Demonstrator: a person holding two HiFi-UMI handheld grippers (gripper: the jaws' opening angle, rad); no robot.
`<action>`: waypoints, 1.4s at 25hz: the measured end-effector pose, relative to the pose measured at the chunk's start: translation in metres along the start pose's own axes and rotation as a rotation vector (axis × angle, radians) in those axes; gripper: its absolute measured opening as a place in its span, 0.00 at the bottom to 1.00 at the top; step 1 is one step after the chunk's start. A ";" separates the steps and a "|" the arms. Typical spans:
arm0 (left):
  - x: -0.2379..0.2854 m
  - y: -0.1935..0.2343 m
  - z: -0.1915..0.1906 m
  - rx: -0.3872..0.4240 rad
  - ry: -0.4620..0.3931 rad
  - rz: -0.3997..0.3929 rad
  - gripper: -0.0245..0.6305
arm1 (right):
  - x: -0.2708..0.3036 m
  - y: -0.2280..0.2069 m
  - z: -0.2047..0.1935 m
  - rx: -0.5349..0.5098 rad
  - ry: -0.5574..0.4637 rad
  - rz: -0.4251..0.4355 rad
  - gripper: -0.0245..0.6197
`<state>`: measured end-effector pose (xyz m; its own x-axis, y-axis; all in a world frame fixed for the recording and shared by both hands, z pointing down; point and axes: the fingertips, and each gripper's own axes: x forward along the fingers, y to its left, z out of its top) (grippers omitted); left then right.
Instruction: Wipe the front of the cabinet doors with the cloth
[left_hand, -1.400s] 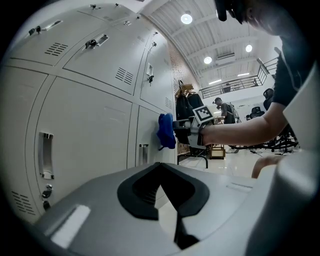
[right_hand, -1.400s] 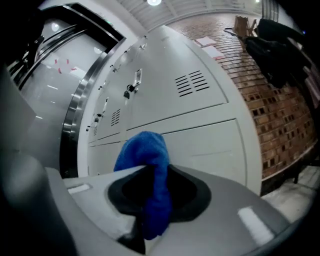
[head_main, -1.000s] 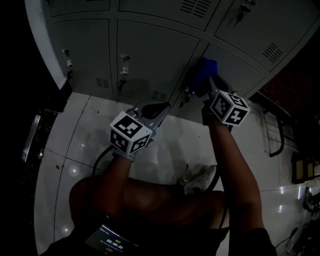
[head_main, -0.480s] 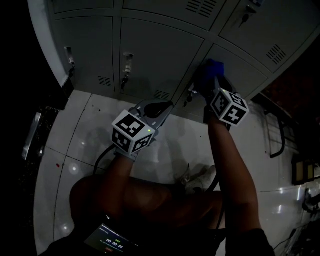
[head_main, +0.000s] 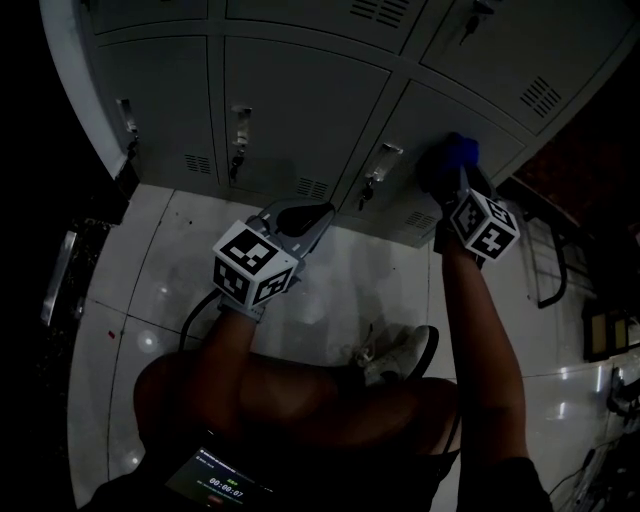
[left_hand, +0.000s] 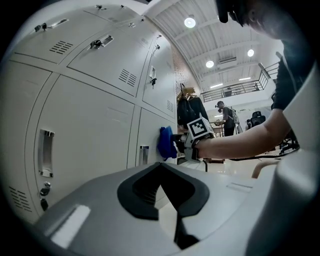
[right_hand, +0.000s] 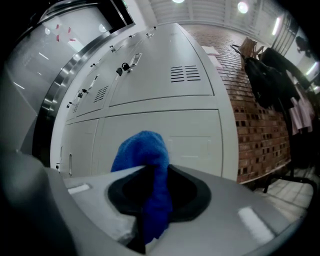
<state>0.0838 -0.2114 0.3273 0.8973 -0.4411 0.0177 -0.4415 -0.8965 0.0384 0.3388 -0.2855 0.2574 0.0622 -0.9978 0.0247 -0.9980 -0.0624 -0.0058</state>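
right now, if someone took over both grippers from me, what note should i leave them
Right gripper: shut on the blue terry cloth, which it holds against the lower right door of the grey metal cabinet.
Left gripper: shut, nothing in it, held off the cabinet above the white tiled floor.
Done: the pictures do not show which doors are already wiped.
Left: run the cloth over the rest of this door, then over the other door fronts.
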 end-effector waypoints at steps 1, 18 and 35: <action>0.000 0.000 0.000 0.001 0.001 -0.002 0.04 | -0.002 -0.008 0.000 -0.001 0.000 -0.013 0.15; 0.004 -0.002 -0.006 0.012 0.022 -0.006 0.04 | -0.031 -0.117 -0.001 0.073 -0.002 -0.157 0.15; -0.001 0.000 0.004 0.002 -0.009 0.005 0.04 | -0.016 0.046 -0.037 0.093 0.009 0.092 0.15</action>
<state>0.0832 -0.2117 0.3230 0.8949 -0.4461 0.0090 -0.4461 -0.8942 0.0362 0.2913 -0.2713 0.2933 -0.0299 -0.9992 0.0283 -0.9945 0.0269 -0.1014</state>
